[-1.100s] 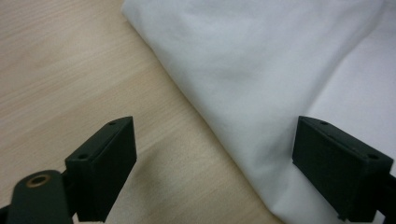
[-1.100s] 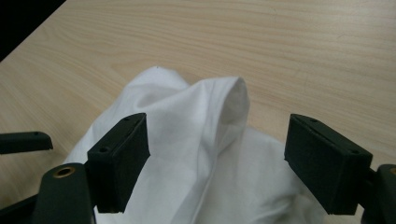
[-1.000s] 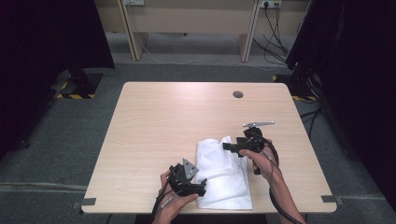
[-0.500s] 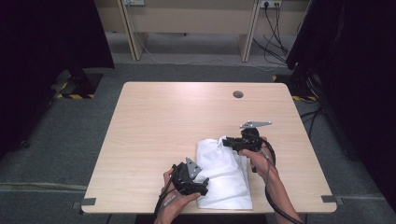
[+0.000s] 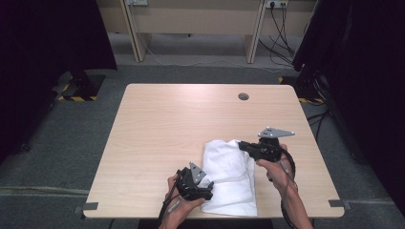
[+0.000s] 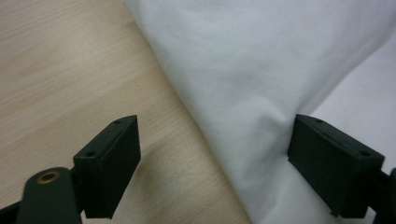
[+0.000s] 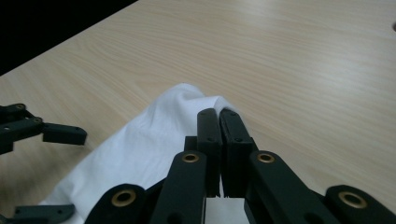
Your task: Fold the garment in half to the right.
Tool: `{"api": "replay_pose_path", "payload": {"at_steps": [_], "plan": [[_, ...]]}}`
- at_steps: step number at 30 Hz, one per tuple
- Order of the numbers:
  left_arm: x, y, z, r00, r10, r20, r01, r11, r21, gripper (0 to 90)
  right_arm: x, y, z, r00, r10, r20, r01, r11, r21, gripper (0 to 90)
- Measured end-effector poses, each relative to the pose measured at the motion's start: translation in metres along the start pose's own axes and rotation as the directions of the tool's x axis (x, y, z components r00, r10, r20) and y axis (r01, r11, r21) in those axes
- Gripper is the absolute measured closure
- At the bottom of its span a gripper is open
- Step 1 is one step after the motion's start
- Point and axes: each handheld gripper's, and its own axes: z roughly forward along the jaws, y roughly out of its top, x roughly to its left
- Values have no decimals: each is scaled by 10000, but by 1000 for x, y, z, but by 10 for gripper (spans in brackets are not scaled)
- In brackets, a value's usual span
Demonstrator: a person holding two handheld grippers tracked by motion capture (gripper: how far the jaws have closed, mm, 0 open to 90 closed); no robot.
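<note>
Right now the work looks to be mid-fold on a white cloth (image 5: 231,176); the right gripper (image 7: 219,114) has its jaws pressed together, and a fold of the cloth (image 7: 154,140) seems pinched at their tips, though the fabric between them is hard to make out; in the high view that gripper (image 5: 244,144) sits at the far right corner of the cloth. The left gripper (image 6: 215,163) stands with its jaws wide apart, one over the bare wood and the other resting on or just above the fabric, so that the cloth's edge (image 6: 261,93) runs diagonally between them and nothing is gripped; from above, this gripper (image 5: 203,188) lies at the near left edge of the cloth, held low by the person's left hand (image 5: 179,210).

Outward from there, the cloth lies in a loosely folded, rumpled oblong on the near right part of the surface (image 5: 181,119), its near end close to the surface's edge; a small round port (image 5: 243,96) sits well apart toward the far side.

My judgement: the next move calls for the left jaws to settle over the edge and close on it, so both ends are held before the cloth is lifted or turned over; closing too early would catch only wood, or a single loose layer.
</note>
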Motion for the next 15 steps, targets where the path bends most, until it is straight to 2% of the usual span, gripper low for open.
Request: {"api": "replay_pose_path", "payload": {"at_steps": [2, 7, 10, 13, 15], "plan": [[-1, 0, 0, 10000, -25, -23, 25, 10000, -59, 175, -8, -9, -1, 9995, 256, 165, -257, 9997, 43, 882], [-2, -1, 0, 10000, -16, 12, 16, 9999, -118, 193, -21, -32, 6, 9957, 455, 809, -511, 9964, 682, 845], [0, 0, 1, 9999, 2, 143, -1, 10000, -95, 193, -26, -40, 10, 9867, 2, 1623, -194, 9930, 1167, 837], [2, 1, -1, 9993, 195, 324, -195, 9998, 16, 189, -30, -42, 10, 9858, -6, 1682, -191, 9932, 1151, 777], [3, 3, -3, 9986, 149, 508, -137, 9996, -241, 159, -28, -39, 4, 9844, 24, 1759, -194, 9953, 951, 725]]}}
